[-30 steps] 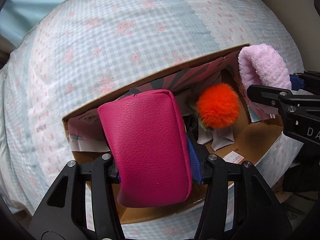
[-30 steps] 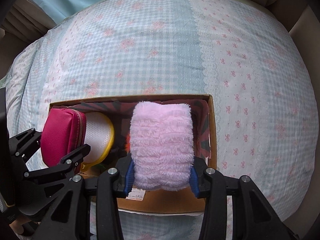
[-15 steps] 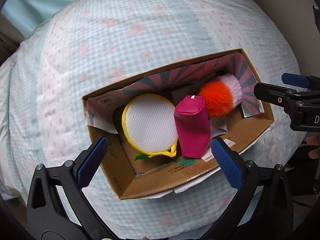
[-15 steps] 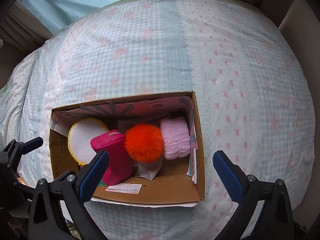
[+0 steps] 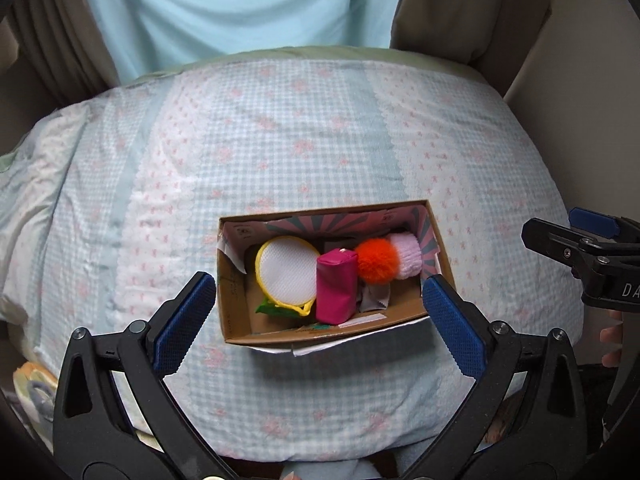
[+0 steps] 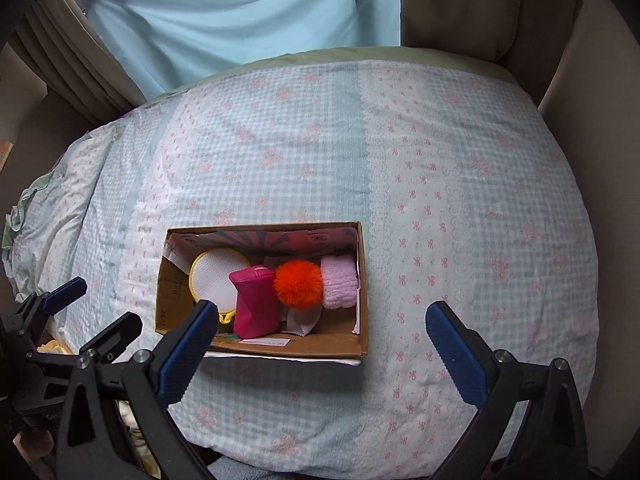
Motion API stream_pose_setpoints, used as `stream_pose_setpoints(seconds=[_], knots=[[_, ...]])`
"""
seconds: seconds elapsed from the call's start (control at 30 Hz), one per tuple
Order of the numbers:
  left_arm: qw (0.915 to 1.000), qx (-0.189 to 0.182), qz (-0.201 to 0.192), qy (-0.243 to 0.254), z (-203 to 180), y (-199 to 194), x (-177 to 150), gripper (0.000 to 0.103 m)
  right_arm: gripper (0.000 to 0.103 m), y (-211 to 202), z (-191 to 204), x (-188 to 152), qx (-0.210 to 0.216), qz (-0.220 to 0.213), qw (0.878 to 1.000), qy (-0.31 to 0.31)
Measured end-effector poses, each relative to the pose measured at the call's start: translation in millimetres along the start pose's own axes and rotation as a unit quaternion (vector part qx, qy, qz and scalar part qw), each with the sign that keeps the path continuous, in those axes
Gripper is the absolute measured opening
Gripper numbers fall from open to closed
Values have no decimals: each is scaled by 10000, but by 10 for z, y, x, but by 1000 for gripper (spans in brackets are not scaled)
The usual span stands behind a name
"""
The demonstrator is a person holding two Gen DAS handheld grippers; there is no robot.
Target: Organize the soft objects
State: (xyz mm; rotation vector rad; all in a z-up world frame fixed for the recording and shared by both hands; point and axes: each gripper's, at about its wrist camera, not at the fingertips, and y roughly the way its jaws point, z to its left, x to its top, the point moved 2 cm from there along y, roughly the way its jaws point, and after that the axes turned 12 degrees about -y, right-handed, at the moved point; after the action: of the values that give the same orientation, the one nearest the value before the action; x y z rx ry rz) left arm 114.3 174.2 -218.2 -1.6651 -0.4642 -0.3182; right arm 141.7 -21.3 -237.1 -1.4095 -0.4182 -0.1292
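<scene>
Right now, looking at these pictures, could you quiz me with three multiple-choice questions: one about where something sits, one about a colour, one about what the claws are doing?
1. Where is the pompom?
A. On the quilt outside the box
B. In the box, between the pouch and the pink roll
C. Held in a claw

2. What colour is the pouch?
A. Magenta
B. Green
C. Black

3. How do the two claws stand?
A. Both shut on items
B. One open, one shut
C. Both open and holding nothing

Answers:
1 B: the pompom sits inside the box, with the pouch on one side and the pink roll on the other.
2 A: its leather-like surface is deep pink.
3 C: the left claw and right claw have fingers spread wide with nothing between them.
</scene>
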Motion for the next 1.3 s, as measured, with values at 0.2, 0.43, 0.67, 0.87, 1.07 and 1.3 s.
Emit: stream_pose_setpoints(seconds=[0.2, 0.43, 0.67, 0.87, 1.07, 1.3], knots=[[9913, -336, -1255, -188, -320, -1107, 162, 103, 103, -1244, -101, 24, -496, -1071, 9926, -294], [9674, -367, -2495, -234, -562, -2006, 164, 103, 103, -2329, -223, -117, -988, -2335, 9667, -362], [9554, -213, -2944, -30, -760, -2244, 21, 103, 103, -2686, -314, -285, -1267, -2830, 9501, -350], [9531, -244, -3017, -35, -832, -2255, -72, 103, 103, -2771, -348, -382, -1396, -2957, 9442, -383], [9525, -234, -3037, 47, -865, -2262, -92, 103, 103, -2835, -419, -433, -1446, -3045, 9411, -285], [9522, -236, -3042, 128, -892, -2246, -107, 103, 103, -2869, -420, -448, -1514, -3085, 9388, -246]])
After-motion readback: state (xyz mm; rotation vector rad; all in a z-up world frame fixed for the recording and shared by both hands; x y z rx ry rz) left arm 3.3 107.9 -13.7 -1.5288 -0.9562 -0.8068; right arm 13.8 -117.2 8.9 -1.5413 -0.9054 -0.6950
